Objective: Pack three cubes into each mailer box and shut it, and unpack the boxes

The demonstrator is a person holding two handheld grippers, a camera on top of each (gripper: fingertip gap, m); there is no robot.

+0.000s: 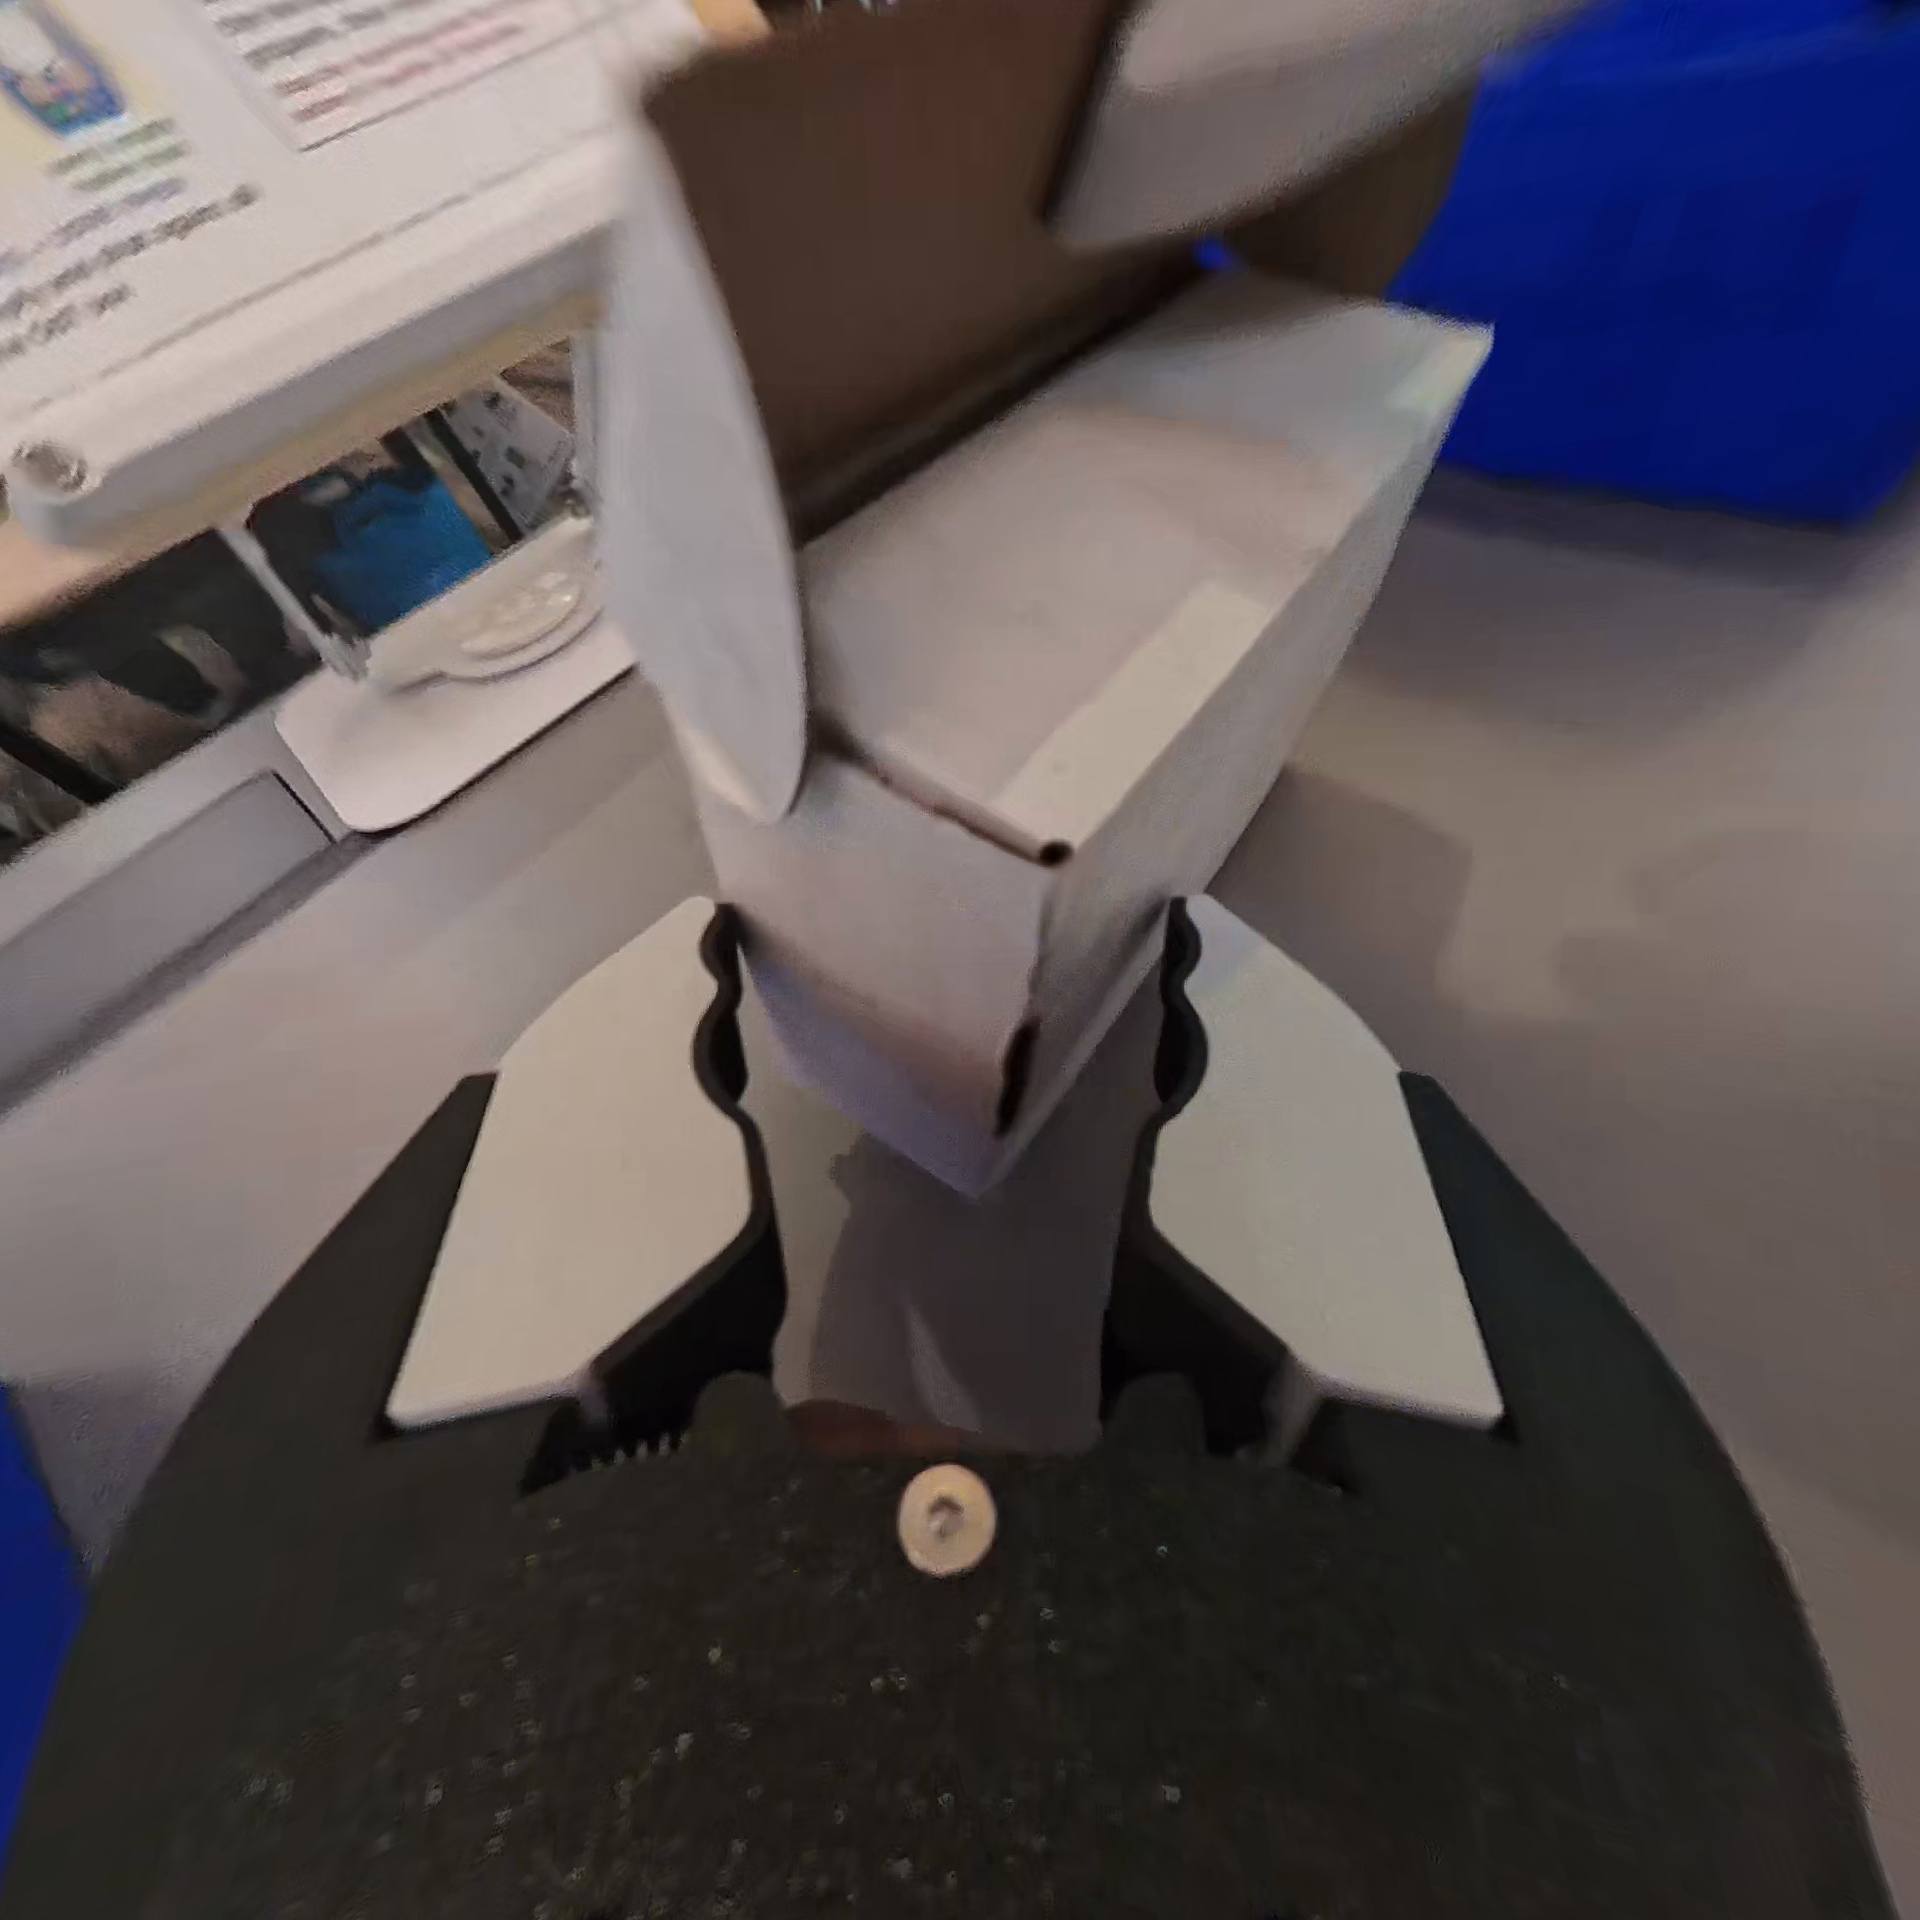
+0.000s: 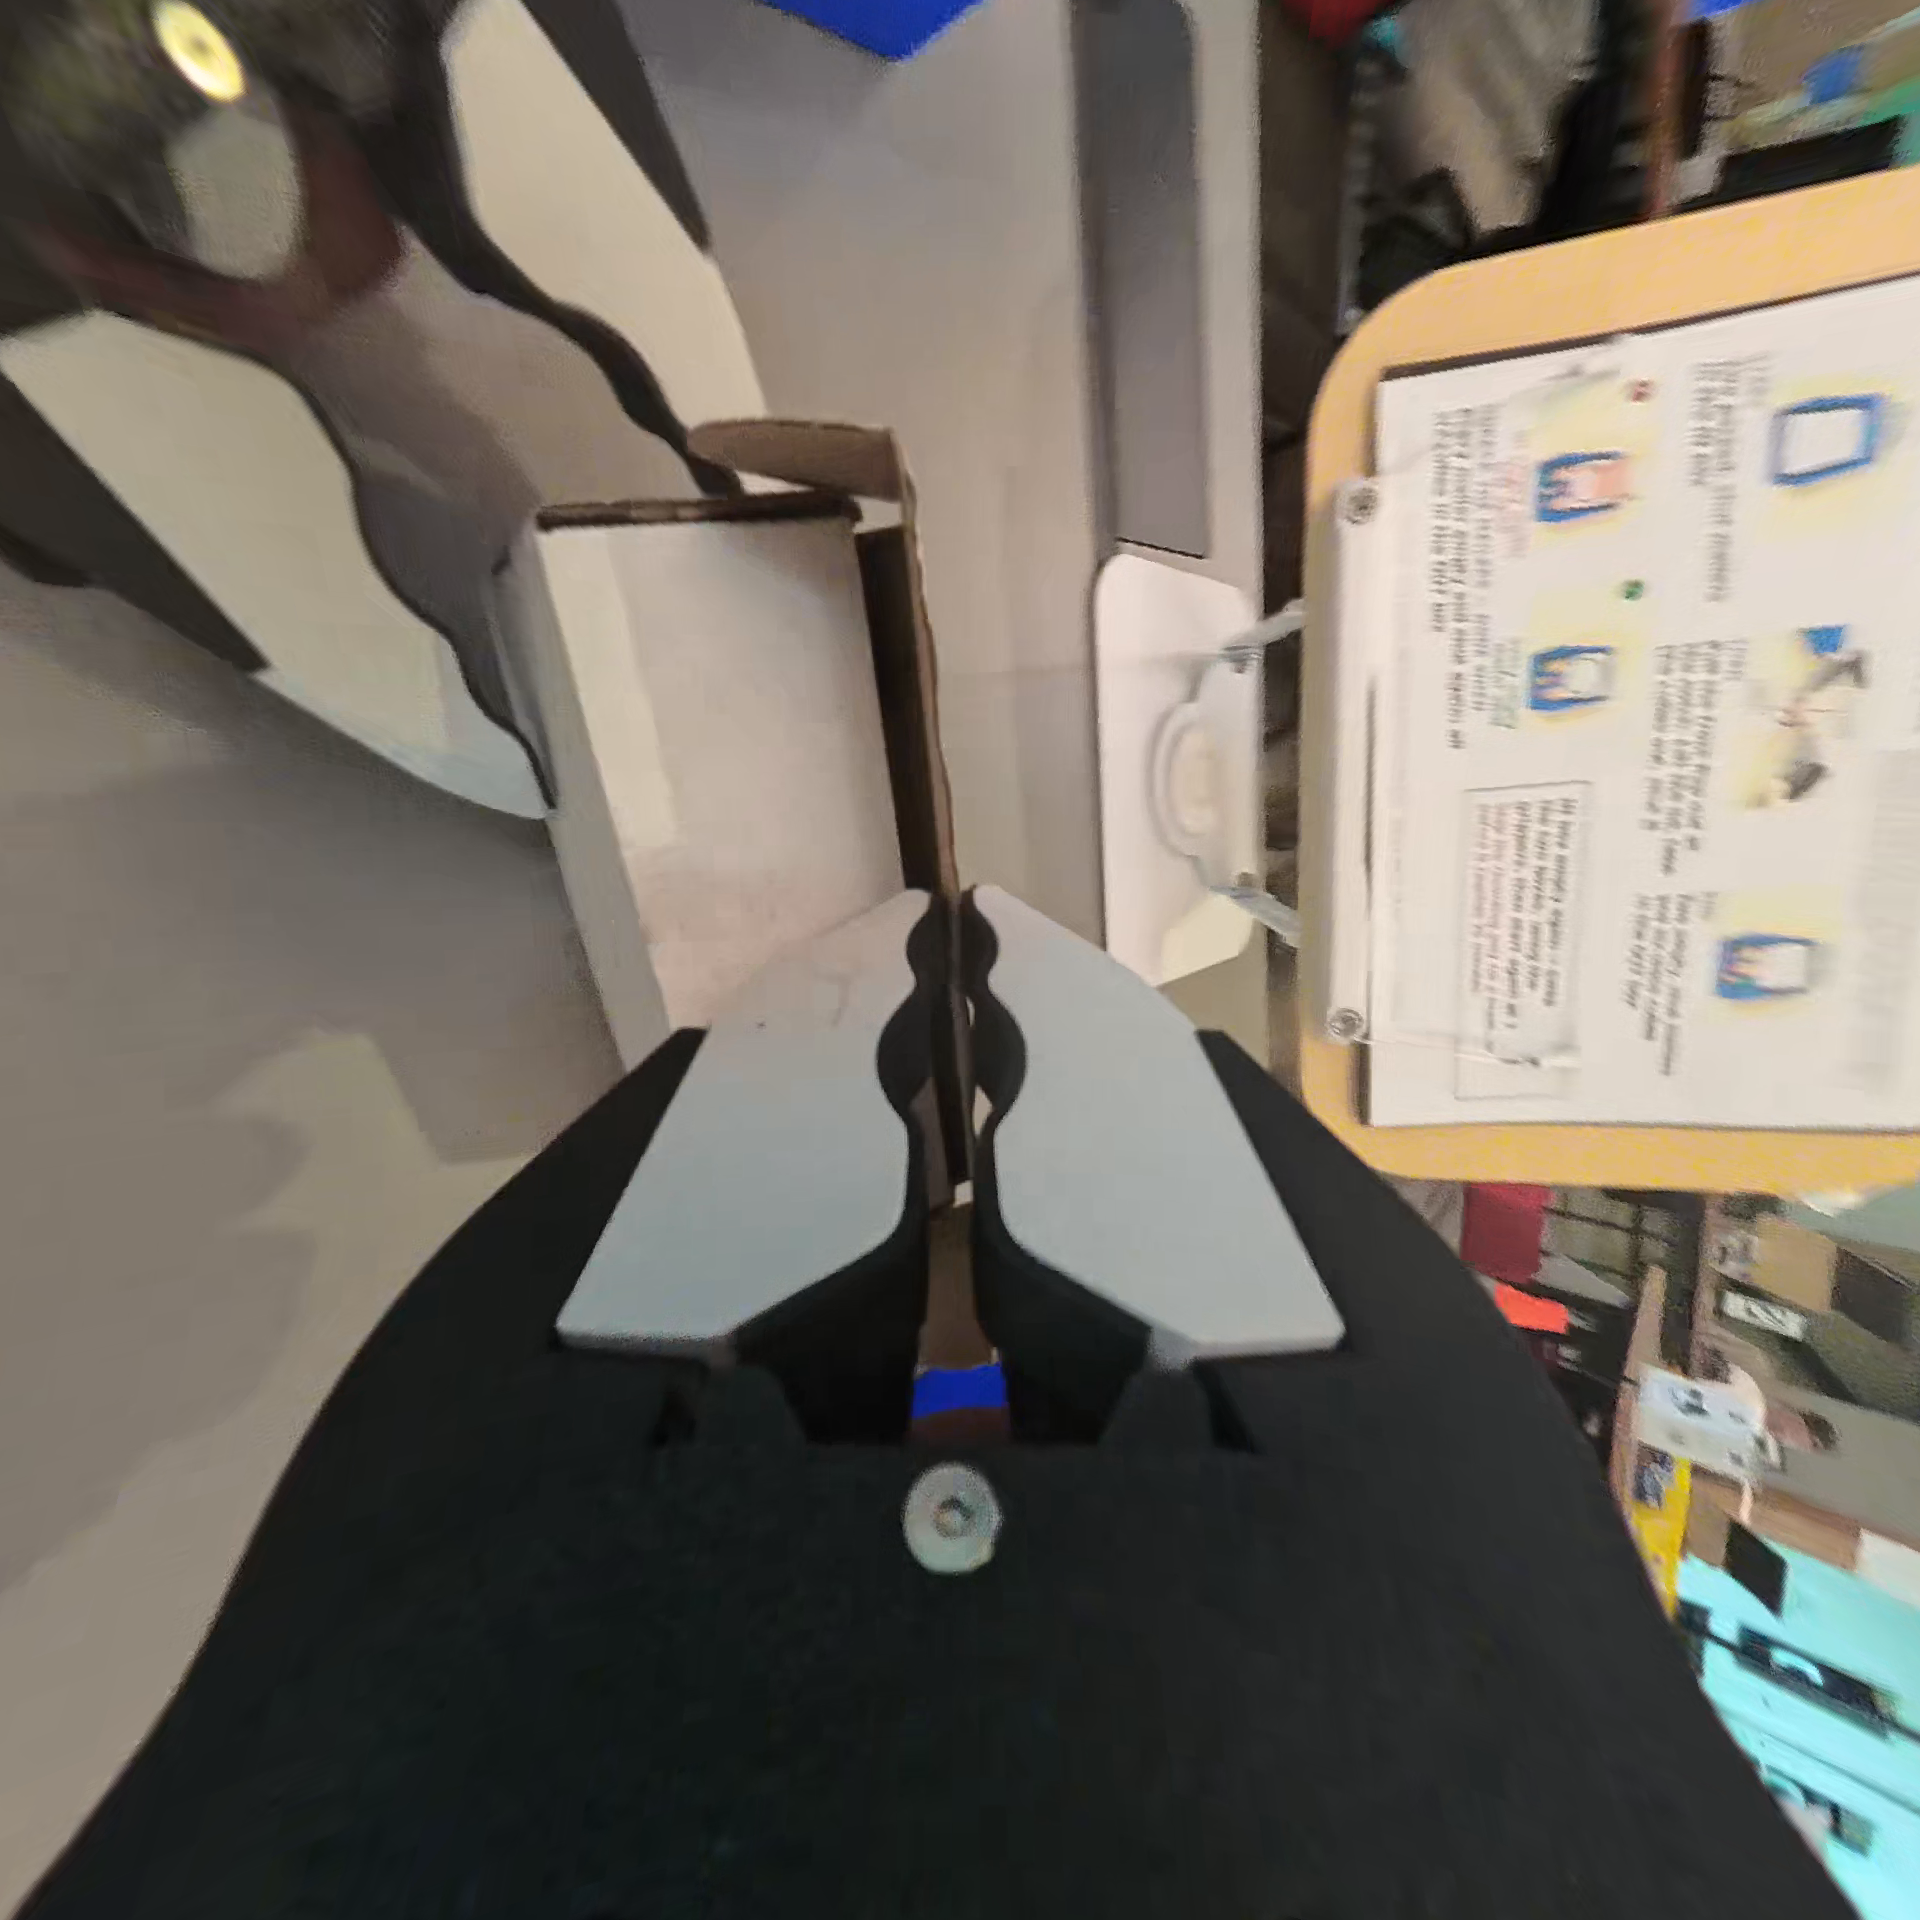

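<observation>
A: Left gripper [image 1: 951, 1029]?
B: Fingers clamped on the near corner of the white mailer box [image 1: 1091, 665], which sits on the grey table [image 1: 1558, 935], lid up.

A: Right gripper [image 2: 961, 1023]?
B: Fingers pinched together on the brown-lined lid flap [image 2: 925, 727] edge. Left gripper shows at its upper left, on the box's far end.

A: Beyond?
B: Blue bin [image 1: 1683, 291] behind the box; instruction sheet [image 2: 1662, 727] on a stand past the table's edge.

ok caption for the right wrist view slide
Right tongs pinch the open lid flap of a white mailer box while the left tongs steady it.
</observation>
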